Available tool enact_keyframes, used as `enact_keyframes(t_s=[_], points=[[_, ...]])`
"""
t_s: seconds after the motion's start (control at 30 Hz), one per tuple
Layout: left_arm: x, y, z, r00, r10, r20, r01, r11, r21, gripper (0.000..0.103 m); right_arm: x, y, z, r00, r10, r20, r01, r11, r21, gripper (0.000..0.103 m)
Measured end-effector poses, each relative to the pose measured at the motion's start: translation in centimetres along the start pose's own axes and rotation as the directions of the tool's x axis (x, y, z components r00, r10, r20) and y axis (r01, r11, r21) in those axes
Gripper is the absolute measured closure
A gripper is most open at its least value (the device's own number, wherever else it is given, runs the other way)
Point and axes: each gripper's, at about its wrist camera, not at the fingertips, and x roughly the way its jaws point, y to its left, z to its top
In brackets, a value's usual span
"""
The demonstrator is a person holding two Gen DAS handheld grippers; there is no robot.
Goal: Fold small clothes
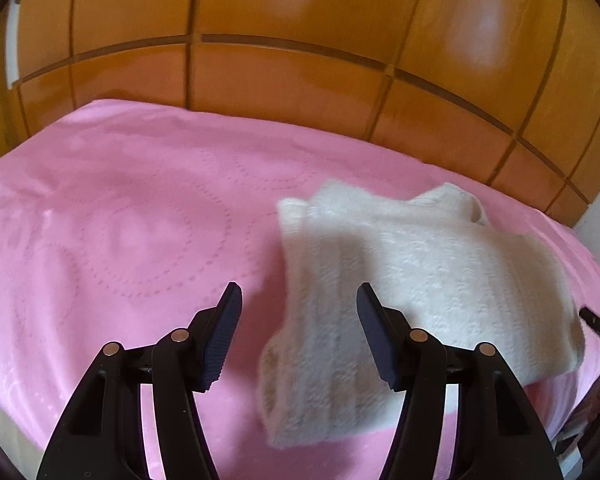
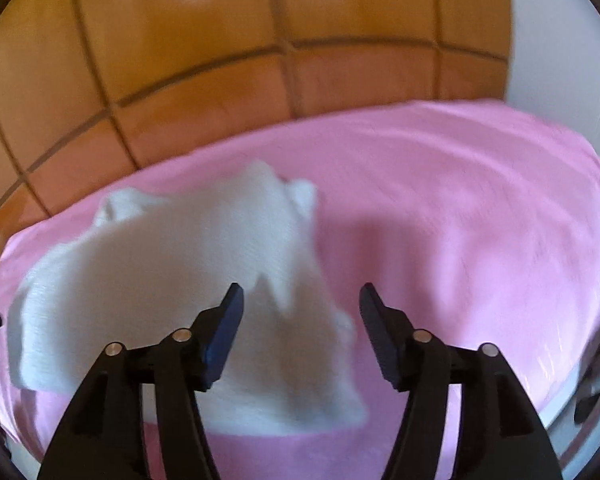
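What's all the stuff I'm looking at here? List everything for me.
knitted garment: one, white, lying rumpled on the pink blanket, nearer its front edge
blanket: one, pink, covering the surface under the garment
wooden panels: several, orange-brown, standing behind the blanket
wall: one, white, at the right beside the panels
left gripper: one, black, open, above the garment's left part
right gripper: one, black, open, above the garment's right part

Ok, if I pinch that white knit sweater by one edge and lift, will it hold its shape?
Probably not. The white knit sweater lies rumpled with soft folds on the pink blanket, so it will likely droop and hang limp. Its fuzzy, textured knit suggests little slipping between the pads. The plush blanket may drag on it if pushed, so it would likely bunch rather than slide.
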Motion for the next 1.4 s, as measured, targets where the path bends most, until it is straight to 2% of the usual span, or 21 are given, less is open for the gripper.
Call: enact_keyframes(t_s=[0.1, 0.17, 0.3, 0.4, 0.43, 0.53, 0.63, 0.7, 0.83, 0.93, 1.07, 1.1, 1.2, 1.23, 1.33, 1.37, 1.4], points=[[0.9, -1.2, 0.7, 0.998, -0.057, -0.003, 0.057, 0.998, 0.026, 0.044, 0.7, 3.0, 1.2, 0.997, 0.08, -0.003, -0.08, 0.995, -0.065, 0.023], [2.0, -2.1, 1.6, 0.997, -0.082, -0.011, 0.082, 0.996, 0.044, 0.044, 2.0, 4.5, 1.8, 0.994, 0.105, -0.042, -0.109, 0.989, -0.105, 0.02], [5.3, -2.7, 3.2, 0.992, -0.114, -0.052, 0.116, 0.993, 0.028, 0.044, 6.9, 5.8, 3.4, 0.989, 0.066, -0.134, -0.083, 0.989, -0.124, 0.02], [8.6, -2.4, 3.7, 0.994, -0.058, -0.095, 0.061, 0.998, 0.023, 0.044, 10.3, 4.8, 4.0, 0.985, 0.02, -0.17, -0.037, 0.995, -0.097, 0.016], [9.4, -2.2, 3.7, 0.993, -0.046, -0.109, 0.049, 0.998, 0.026, 0.044, 11.0, 4.4, 4.2, 0.984, 0.027, -0.176, -0.042, 0.996, -0.08, 0.015], [10.7, -2.2, 3.7, 0.996, -0.003, -0.094, 0.006, 0.999, 0.04, 0.044, 12.1, 3.9, 4.2, 0.987, 0.028, -0.157, -0.038, 0.997, -0.062, 0.012], [10.0, -2.9, 4.0, 0.995, 0.039, -0.094, -0.035, 0.999, 0.04, 0.044, 11.6, 4.1, 4.2, 0.988, 0.028, -0.151, -0.04, 0.996, -0.077, 0.011], [8.4, -3.7, 4.0, 0.996, 0.06, -0.064, -0.056, 0.996, 0.063, 0.044, 10.5, 3.8, 4.4, 0.987, 0.054, -0.153, -0.067, 0.995, -0.077, 0.009], [5.4, -4.7, 3.5, 0.999, 0.033, -0.004, -0.033, 0.995, 0.094, 0.042, 7.1, 1.4, 4.3, 0.993, 0.066, -0.094, -0.072, 0.996, -0.062, 0.003], [3.8, -5.6, 2.9, 1.0, 0.0, 0.018, -0.002, 0.995, 0.101, 0.039, 5.7, -2.0, 2.9, 0.99, 0.09, -0.111, -0.087, 0.996, 0.026, 0.003], [2.7, -7.0, 2.0, 0.999, -0.038, 0.011, 0.036, 0.992, 0.122, 0.039, 5.6, -5.5, 0.0, 0.962, 0.213, -0.169, -0.18, 0.965, 0.188, 0.003], [2.5, -7.3, 1.8, 0.999, -0.043, 0.009, 0.041, 0.991, 0.127, 0.039, 5.6, -6.2, -0.7, 0.95, 0.264, -0.169, -0.22, 0.945, 0.241, 0.002], [2.0, -8.6, 1.2, 0.998, -0.064, -0.003, 0.064, 0.987, 0.146, 0.039, 4.9, -6.8, -1.7, 0.933, 0.336, -0.127, -0.288, 0.911, 0.294, 0.003], [1.8, -8.9, 1.0, 0.998, -0.07, -0.003, 0.069, 0.986, 0.152, 0.039, 4.6, -6.8, -2.0, 0.917, 0.381, -0.12, -0.329, 0.891, 0.313, 0.003], [1.6, -10.5, 0.5, 0.997, -0.083, -0.005, 0.082, 0.98, 0.184, 0.039, 4.4, -5.9, -2.5, 0.876, 0.466, -0.127, -0.406, 0.852, 0.331, 0.008], [1.4, -10.8, 0.3, 0.996, -0.086, -0.008, 0.086, 0.978, 0.19, 0.039, 4.4, -5.6, -2.5, 0.872, 0.471, -0.132, -0.41, 0.852, 0.326, 0.011], [1.5, -11.3, 0.1, 0.996, -0.092, -0.013, 0.093, 0.976, 0.196, 0.039, 4.5, -5.4, -2.5, 0.875, 0.464, -0.136, -0.403, 0.857, 0.322, 0.019]])
